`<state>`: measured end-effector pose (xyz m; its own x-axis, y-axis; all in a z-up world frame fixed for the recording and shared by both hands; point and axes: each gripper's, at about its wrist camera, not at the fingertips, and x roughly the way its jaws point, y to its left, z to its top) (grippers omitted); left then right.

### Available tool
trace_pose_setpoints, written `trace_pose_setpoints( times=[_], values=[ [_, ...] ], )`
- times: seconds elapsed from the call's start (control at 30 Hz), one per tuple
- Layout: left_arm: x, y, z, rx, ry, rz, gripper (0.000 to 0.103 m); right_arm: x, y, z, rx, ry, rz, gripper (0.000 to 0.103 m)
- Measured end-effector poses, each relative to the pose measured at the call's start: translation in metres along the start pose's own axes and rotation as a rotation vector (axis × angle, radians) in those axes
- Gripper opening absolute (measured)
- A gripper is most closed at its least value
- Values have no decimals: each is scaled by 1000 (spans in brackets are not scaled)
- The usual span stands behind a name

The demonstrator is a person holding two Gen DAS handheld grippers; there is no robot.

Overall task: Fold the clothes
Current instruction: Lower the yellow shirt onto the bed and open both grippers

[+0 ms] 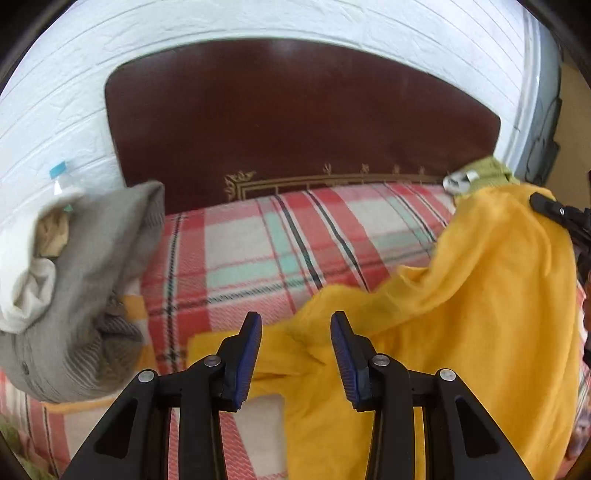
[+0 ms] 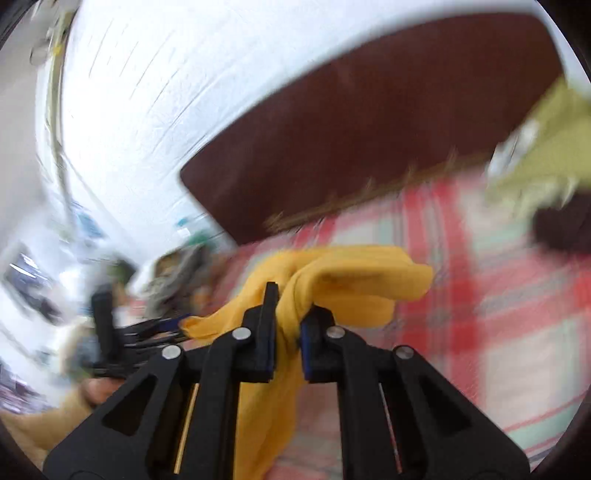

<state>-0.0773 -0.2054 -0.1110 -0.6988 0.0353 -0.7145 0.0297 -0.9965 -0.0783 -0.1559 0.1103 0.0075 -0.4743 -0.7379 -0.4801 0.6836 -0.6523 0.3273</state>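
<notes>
From the left wrist view, the left claw (image 1: 295, 332) is seen with its blue-padded jaws parted, a clear gap between them and nothing pinched. Just beyond and below the jaws, a mustard-yellow cloth garment (image 1: 461, 295) is spread over the bed with the red, white and teal checked blanket (image 1: 258, 251); the cloth is drawn up in a slope toward the right edge, where part of the black right claw (image 1: 554, 212) is glimpsed against it. A heap of grey and white crumpled clothes (image 1: 85, 295) is piled at the left of the bed, with a clear plastic bottle with a blue cap (image 1: 59, 179) poking up behind it. A dark brown headboard with a gold border (image 1: 295, 140) is backed by a white wall (image 1: 258, 26). At the far right corner, a green knitted item (image 1: 487, 171) is seen beside something silvery; what it is cannot be told.

From the right wrist view, which is blurred, the right claw (image 2: 290, 325) is closed tight on a bunched fold of the yellow garment, the cloth trailing below the jaws and flopping over beyond the tips. The checked blanket is spread underneath. At the left, the other claw is made out as a dark shape near the garment's far end. No containers are made out in either view beyond the bottle, whose contents cannot be told.
</notes>
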Motion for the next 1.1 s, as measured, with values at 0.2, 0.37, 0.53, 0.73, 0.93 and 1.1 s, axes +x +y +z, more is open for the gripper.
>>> trace_pose_setpoints(
  times=[0.2,0.37,0.53,0.73,0.93,1.1],
  values=[
    [11,3,-5,7,39,-28,77,47,-8,-13,-66,241,-115,13],
    [26,-4,-25,70,115,-23,81,48,-47,-58,61,322,-131,16],
    [36,-5,-21,89,130,-2,81,27,-70,-74,168,267,-108,84],
    [53,-33,22,262,42,20,92,43,-96,-64,262,234,-38,84],
    [103,-44,33,297,186,-43,93,73,-85,-65,177,317,-32,30],
    [110,-39,31,244,228,-47,10,60,-80,-51,78,295,-72,17]
  ],
)
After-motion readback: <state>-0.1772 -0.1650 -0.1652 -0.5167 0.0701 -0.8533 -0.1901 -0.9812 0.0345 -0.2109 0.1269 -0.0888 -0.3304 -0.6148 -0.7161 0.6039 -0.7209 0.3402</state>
